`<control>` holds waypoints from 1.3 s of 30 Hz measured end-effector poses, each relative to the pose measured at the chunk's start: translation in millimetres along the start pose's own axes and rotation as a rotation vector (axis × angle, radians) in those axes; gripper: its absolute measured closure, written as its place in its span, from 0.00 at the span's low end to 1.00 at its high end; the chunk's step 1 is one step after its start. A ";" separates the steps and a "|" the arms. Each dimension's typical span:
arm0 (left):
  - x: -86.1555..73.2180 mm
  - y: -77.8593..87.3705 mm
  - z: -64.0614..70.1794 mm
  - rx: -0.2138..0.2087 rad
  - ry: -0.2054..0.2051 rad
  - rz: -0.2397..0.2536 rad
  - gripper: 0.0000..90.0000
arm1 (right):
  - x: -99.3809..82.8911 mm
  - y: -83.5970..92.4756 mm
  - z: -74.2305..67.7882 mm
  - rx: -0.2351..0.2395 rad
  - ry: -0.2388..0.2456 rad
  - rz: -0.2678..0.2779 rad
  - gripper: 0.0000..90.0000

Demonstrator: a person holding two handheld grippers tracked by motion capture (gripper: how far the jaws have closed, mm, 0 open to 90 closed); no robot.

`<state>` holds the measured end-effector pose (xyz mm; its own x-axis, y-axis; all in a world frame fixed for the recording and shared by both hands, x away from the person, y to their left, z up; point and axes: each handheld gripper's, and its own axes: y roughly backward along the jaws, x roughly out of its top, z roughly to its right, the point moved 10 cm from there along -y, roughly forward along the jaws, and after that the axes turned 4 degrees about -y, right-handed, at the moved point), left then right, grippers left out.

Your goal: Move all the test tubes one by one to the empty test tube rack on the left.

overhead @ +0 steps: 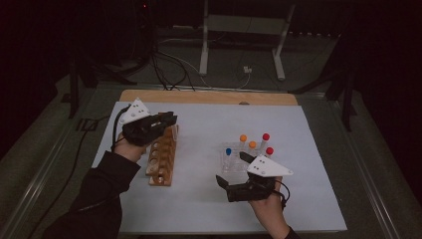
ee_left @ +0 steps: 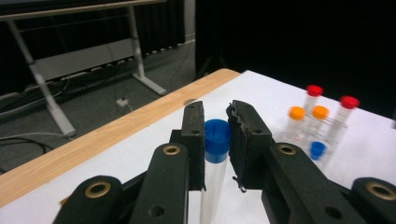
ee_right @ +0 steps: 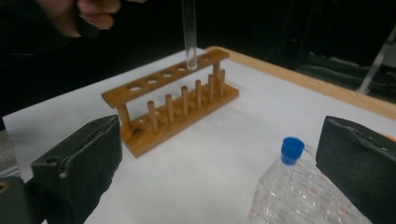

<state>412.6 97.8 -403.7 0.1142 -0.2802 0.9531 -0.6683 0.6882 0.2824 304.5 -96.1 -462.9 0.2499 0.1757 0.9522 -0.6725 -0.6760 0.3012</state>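
At the left of the high view, the left gripper (overhead: 169,122) pinches a clear tube with a blue cap (ee_left: 217,135) just under the cap. Its long axis stands upright, and in the right gripper view its round bottom hangs just above the far end hole of the wooden rack (ee_right: 173,95), upper middle of the frame. At the right, the right gripper (overhead: 233,172) stands with jaws spread and empty, beside the clear plastic rack (ee_right: 299,196).
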 end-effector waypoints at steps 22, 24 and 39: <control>-7.3 -18.0 -81.3 0.181 0.076 0.010 0.86 | 2.3 2.3 0.0 -0.011 0.034 0.019 0.00; -12.1 -21.3 -85.4 0.198 0.078 0.005 0.86 | 2.0 2.5 -0.7 -0.006 0.034 0.019 0.00; -56.2 -36.9 -92.0 0.232 0.108 -0.058 0.86 | 3.3 4.4 -0.5 0.001 0.047 0.043 0.00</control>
<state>498.5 149.8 -457.7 0.2268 -0.2326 0.9457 -0.8077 0.4977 0.3161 302.0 -98.1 -458.4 0.1881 0.1798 0.9656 -0.6813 -0.6842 0.2601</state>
